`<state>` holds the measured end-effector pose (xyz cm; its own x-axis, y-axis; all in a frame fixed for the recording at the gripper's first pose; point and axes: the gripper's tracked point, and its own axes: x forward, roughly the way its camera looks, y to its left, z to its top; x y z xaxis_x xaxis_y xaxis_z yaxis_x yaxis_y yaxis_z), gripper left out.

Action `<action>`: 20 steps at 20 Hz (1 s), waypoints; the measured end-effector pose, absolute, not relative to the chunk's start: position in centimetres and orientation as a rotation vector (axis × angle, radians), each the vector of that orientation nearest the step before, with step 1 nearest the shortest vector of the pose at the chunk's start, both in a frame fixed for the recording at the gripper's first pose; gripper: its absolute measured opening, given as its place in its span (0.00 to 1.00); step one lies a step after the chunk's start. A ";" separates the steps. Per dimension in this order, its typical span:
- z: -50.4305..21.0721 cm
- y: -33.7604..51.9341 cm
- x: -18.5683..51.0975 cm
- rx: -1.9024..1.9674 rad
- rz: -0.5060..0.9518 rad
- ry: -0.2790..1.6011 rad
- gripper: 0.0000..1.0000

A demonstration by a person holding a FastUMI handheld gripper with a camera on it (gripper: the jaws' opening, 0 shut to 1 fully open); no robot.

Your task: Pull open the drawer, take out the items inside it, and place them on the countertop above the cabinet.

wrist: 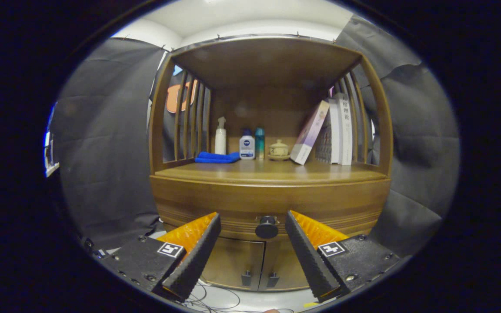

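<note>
One wooden cabinet (272, 191), its single drawer (233, 208) closed, one dark knob (267, 227) between the spread tongs (252, 221). On the table (272, 171) above: several books (335, 130), one blue cloth (217, 157), three bottles (247, 145), one small lidded pot (278, 149).

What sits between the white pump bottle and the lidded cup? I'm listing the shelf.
Gripper view: a white bottle and a teal bottle.
</note>
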<state>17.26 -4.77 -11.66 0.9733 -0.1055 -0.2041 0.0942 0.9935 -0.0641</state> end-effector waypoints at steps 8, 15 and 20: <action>-15.9 -8.1 22.2 -0.107 -0.166 0.262 0.77; -16.4 -8.3 24.2 -0.101 -0.200 0.241 0.59; -16.3 -8.4 24.0 -0.049 -0.172 0.219 0.45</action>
